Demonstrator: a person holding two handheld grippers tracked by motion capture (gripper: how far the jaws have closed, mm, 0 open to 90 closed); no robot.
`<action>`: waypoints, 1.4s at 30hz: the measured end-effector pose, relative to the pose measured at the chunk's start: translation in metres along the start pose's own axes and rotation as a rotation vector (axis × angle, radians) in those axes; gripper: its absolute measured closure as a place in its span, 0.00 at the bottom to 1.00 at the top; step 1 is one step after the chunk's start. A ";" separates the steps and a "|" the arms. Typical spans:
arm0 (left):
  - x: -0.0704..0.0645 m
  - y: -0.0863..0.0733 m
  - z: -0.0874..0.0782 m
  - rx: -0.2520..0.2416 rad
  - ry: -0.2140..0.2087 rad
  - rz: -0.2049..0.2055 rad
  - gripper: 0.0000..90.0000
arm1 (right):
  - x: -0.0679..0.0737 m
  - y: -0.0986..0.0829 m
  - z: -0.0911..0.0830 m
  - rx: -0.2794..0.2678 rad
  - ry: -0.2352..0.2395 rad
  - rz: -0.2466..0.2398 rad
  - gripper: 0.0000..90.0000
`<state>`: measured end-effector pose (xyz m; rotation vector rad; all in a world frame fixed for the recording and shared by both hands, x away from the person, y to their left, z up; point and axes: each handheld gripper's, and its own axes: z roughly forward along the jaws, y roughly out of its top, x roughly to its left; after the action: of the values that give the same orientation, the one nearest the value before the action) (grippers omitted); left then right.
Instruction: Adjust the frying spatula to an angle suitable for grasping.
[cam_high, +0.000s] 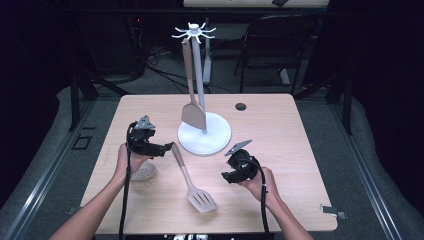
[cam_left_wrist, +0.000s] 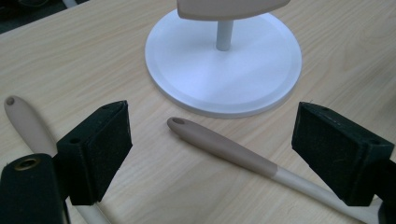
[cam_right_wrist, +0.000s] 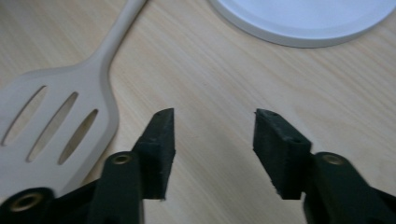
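The slotted turner (cam_high: 192, 180) lies flat on the table (cam_high: 280, 130), near the rack (cam_high: 204, 134), handle tip just short of the base. The left gripper (cam_left_wrist: 210, 140) is spread wide around that handle, not touching. The right gripper (cam_right_wrist: 212, 140), spread and empty, sits right of the turner's blade.

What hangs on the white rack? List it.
One solid spatula hangs from a hook of the white rack, its blade low over the round base. The hole in its handle at the hook is too small to make out.
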<state>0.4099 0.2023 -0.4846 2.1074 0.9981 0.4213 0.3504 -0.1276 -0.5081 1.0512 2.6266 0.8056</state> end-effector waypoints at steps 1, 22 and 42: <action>0.000 -0.001 0.000 0.002 -0.001 -0.008 0.13 | 0.002 0.001 -0.001 0.011 0.011 -0.006 0.62; -0.020 -0.014 0.010 0.070 -0.003 -0.036 0.12 | 0.059 0.004 0.023 0.106 0.268 -0.107 0.98; -0.039 -0.031 0.028 0.127 -0.004 -0.082 0.18 | 0.085 0.000 0.053 0.203 0.296 -0.200 0.98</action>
<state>0.3841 0.1713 -0.5253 2.1697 1.1309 0.3199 0.3080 -0.0475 -0.5508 0.7422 3.0573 0.7091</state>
